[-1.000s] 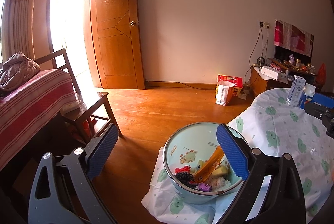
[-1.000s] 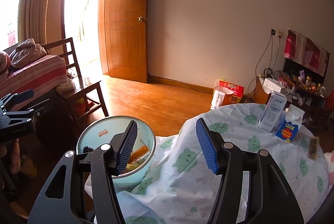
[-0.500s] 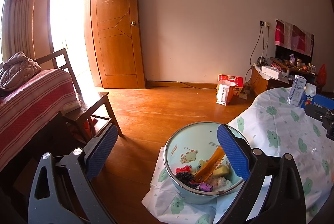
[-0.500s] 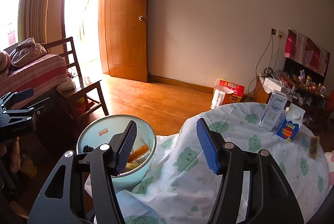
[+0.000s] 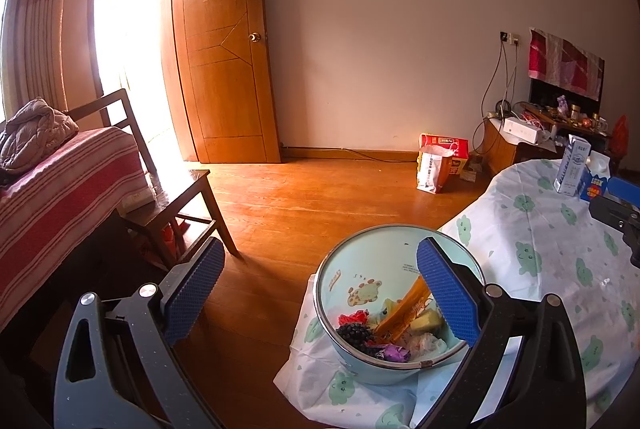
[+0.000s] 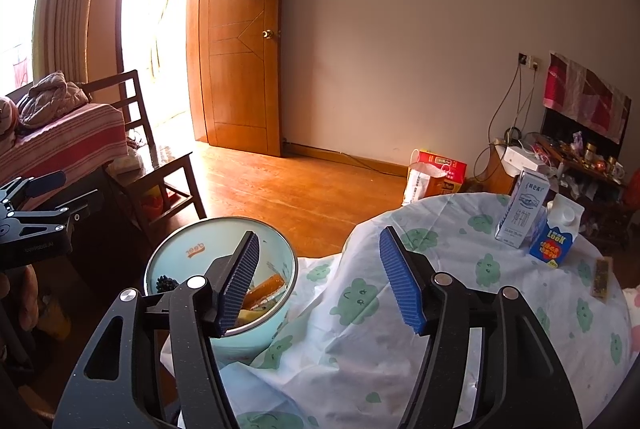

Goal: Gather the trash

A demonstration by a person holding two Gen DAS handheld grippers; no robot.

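A pale blue bowl (image 5: 360, 285) stands at the table's left edge, holding an orange wrapper (image 5: 404, 313), a purple wrapper and other scraps. My left gripper (image 5: 320, 249) hangs open just before it, its right finger over the bowl's rim, nothing between the pads. In the right wrist view the bowl (image 6: 188, 253) lies behind the left finger of my right gripper (image 6: 319, 235), whose jaws are opening over the cloth with nothing between them. A white milk carton (image 6: 522, 213), a blue carton (image 6: 556, 237) and a brown bar wrapper (image 6: 602, 277) sit at the far right.
The round table (image 6: 440, 309) wears a white cloth with green prints. A wooden chair (image 5: 180, 197) and a striped bed (image 5: 60, 189) stand at the left. Paper bags (image 5: 436, 165) rest on the wood floor by the far wall, next to a cluttered cabinet (image 5: 540, 133).
The right gripper's jaws stand slightly wider apart than a second ago. Both hands and the bowl are where they were.
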